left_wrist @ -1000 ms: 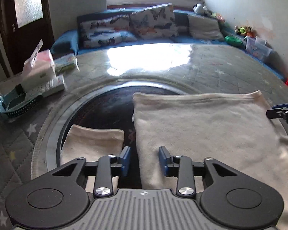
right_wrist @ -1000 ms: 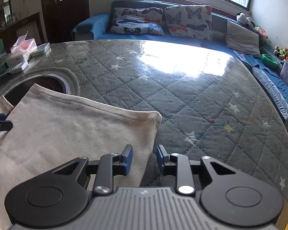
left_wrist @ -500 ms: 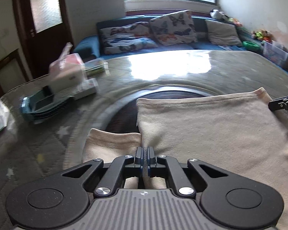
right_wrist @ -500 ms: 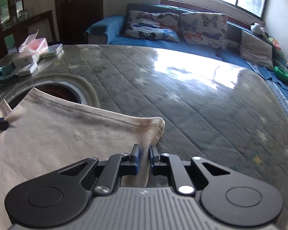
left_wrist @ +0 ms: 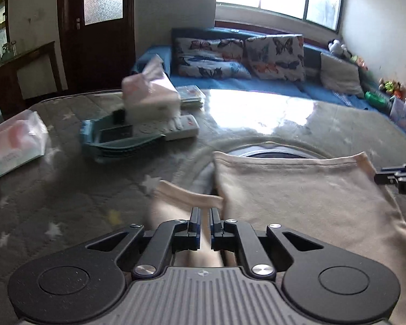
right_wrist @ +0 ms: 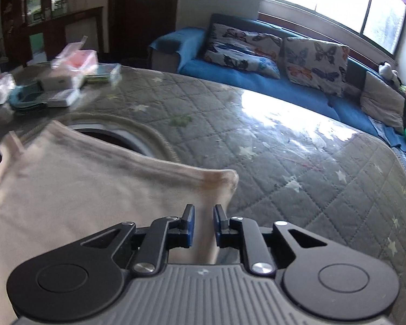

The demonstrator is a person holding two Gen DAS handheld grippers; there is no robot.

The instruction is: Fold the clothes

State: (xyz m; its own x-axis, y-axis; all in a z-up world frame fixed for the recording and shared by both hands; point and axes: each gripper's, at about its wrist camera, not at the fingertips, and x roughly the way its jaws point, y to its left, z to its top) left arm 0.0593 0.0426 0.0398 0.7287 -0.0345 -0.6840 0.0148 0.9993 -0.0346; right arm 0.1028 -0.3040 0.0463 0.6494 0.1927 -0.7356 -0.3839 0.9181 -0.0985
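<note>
Quilted grey table cover with pale stars spreads across both views, one round opening cut into it. One beige garment lies over that opening, its hemmed edge running across the far side and one sleeve sticking out to the left. Two butterfly cushions sit on the blue sofa behind. At the table's far left are two tissue packs, one teal tray and one remote. Left gripper has the cloth near the sleeve's root between its jaws, which are easing apart but still pinching fabric. Right gripper holds the garment's right edge just below its corner, jaws likewise opening with cloth between them.
</note>
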